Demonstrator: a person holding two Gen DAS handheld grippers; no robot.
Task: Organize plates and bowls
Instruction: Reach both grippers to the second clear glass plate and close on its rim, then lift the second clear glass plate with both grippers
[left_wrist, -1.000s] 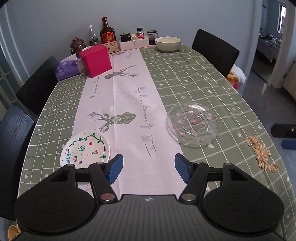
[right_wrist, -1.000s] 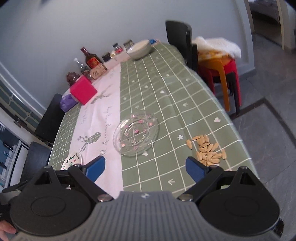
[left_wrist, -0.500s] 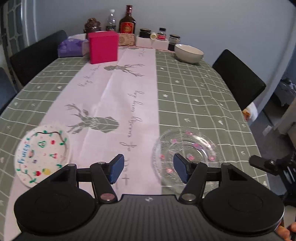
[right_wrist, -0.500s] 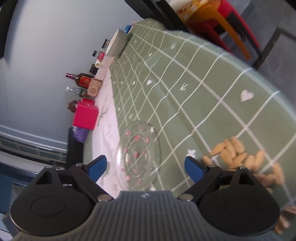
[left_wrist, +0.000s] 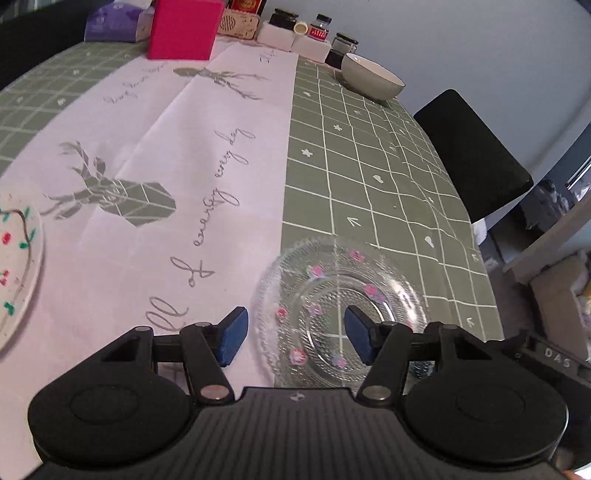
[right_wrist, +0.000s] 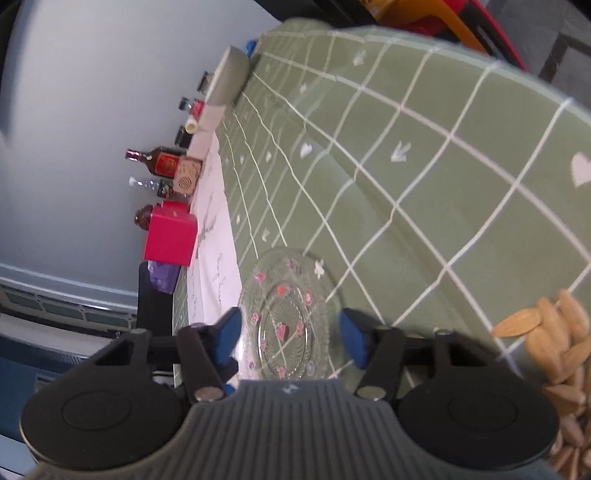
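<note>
A clear glass plate (left_wrist: 343, 295) with pink flowers lies on the green checked tablecloth, close in front of both grippers; it also shows in the right wrist view (right_wrist: 286, 317). My left gripper (left_wrist: 295, 336) is open, its fingers on either side of the plate's near left rim. My right gripper (right_wrist: 291, 338) is open, rolled on its side, with the plate between its fingers. A white painted plate (left_wrist: 16, 273) lies at the far left. A beige bowl (left_wrist: 371, 75) stands at the far end, and shows in the right wrist view (right_wrist: 229, 75).
A pink box (left_wrist: 183, 27), a purple pack (left_wrist: 110, 24), jars and a bottle (right_wrist: 159, 160) line the far end. A white runner (left_wrist: 166, 166) runs down the table. Almonds (right_wrist: 557, 350) lie near the right edge. A black chair (left_wrist: 472, 155) stands at the right.
Both grippers have come closer to the glass plate. The left swung right so the plate's rim sits between its fingers. The right gripper narrowed its opening somewhat and kept rolling.
</note>
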